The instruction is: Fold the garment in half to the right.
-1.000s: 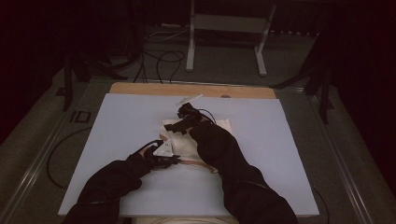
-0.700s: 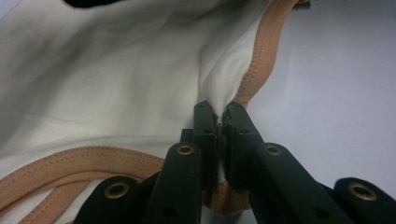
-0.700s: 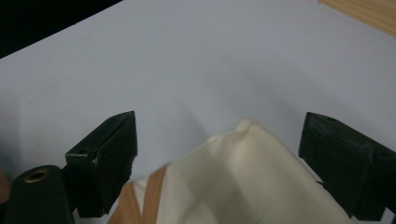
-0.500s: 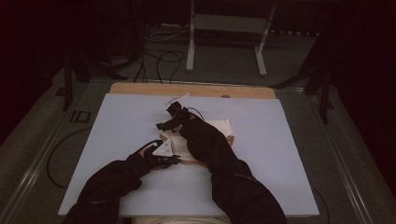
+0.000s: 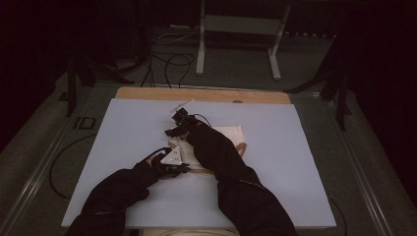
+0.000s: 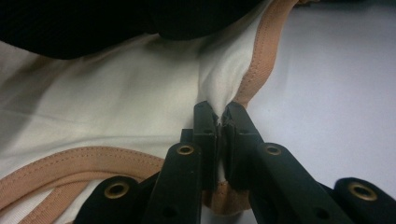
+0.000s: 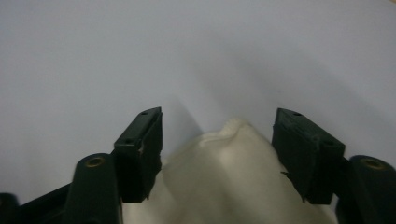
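Observation:
A cream cloth bag (image 5: 230, 135) with tan straps (image 6: 261, 56) lies flat on the pale table (image 5: 305, 162). My left gripper (image 6: 219, 116) is shut on a fold of the cloth (image 6: 116, 93) beside the tan trim, at the bag's near left edge (image 5: 186, 168). My right gripper (image 7: 219, 117) sits low at the bag's far left corner (image 5: 172, 132). Its jaws have just been closing and still stand apart. The cloth's corner (image 7: 233, 163) pokes up between them, and the pads do not press on it. The right sleeve (image 5: 221, 157) covers much of the bag.
A bare wooden strip (image 5: 206, 94) runs along the table's far edge. A small pale item (image 5: 181, 105) lies just beyond the right gripper. Cables (image 5: 167, 59) and a metal stand (image 5: 236, 29) are on the floor behind the table.
My right gripper has moved left and down, from above the bag's far edge to its far left corner. The left gripper has kept its place and its grip.

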